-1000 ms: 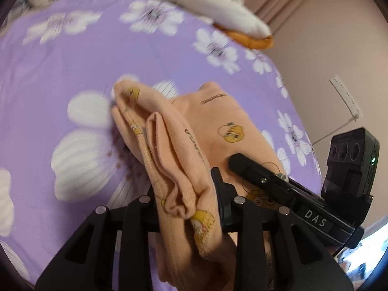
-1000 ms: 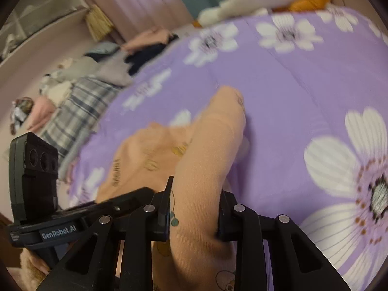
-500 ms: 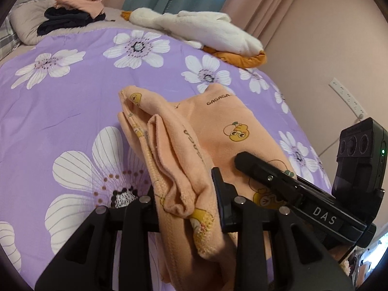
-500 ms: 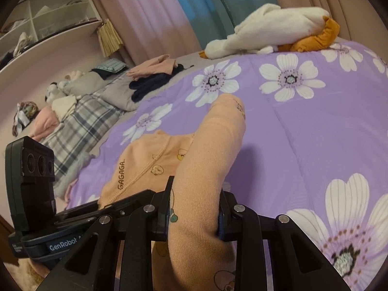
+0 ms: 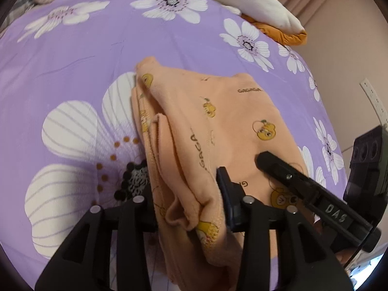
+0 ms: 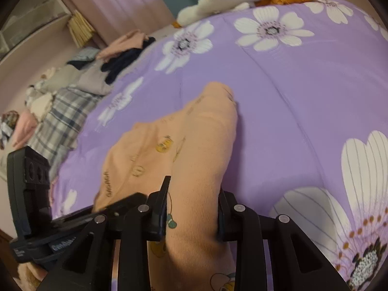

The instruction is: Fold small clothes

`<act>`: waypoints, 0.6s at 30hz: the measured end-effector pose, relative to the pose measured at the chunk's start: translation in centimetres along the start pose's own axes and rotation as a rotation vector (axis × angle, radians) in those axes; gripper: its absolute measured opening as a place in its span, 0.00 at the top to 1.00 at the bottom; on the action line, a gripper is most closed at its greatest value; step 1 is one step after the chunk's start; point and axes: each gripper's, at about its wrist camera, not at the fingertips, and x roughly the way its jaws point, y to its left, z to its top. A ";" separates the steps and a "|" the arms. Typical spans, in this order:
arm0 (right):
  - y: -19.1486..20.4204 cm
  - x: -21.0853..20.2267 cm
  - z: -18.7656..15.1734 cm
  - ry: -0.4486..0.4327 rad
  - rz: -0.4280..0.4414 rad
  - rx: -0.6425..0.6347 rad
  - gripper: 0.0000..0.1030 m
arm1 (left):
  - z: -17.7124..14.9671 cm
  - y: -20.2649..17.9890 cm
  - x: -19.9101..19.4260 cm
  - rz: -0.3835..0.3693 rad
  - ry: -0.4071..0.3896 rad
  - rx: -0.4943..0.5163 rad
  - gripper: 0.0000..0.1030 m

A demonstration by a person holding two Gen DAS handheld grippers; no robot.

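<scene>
The left gripper (image 5: 186, 194), its jaws opening, has a bunched fold of the peach garment (image 5: 225, 121) between them, on the purple bedspread (image 5: 72, 55).

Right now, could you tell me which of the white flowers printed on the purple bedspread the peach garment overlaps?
The large striped-petal flower with the dark centre, left of the peach garment; its fabric covers that flower's right petals. The smaller flowers farther up lie clear.
</scene>
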 end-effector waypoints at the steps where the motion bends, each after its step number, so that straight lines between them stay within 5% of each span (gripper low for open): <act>1: 0.0 0.0 -0.1 0.005 -0.017 0.000 0.68 | 0.0 0.0 -0.1 0.002 0.003 -0.006 0.58; 6: 0.1 -0.8 -0.3 -0.001 -0.063 0.023 0.57 | -0.2 -0.4 -3.2 0.047 -0.039 0.010 0.37; 8: 0.4 -2.1 -0.3 -0.033 -0.087 0.018 0.47 | -0.3 -0.5 -5.2 0.054 -0.089 0.014 0.19; 11: 0.7 -4.7 -0.2 -0.098 -0.107 0.022 0.24 | -0.4 -1.0 -8.9 0.053 -0.180 0.025 0.10; 13: 1.2 -6.4 -0.4 -0.138 -0.142 0.016 0.17 | -0.8 -1.4 -11.3 0.066 -0.228 0.036 0.01; 18: 3.9 -10.0 -0.7 -0.246 -0.272 -0.060 0.12 | -2.0 -2.3 -15.7 0.128 -0.336 0.044 0.01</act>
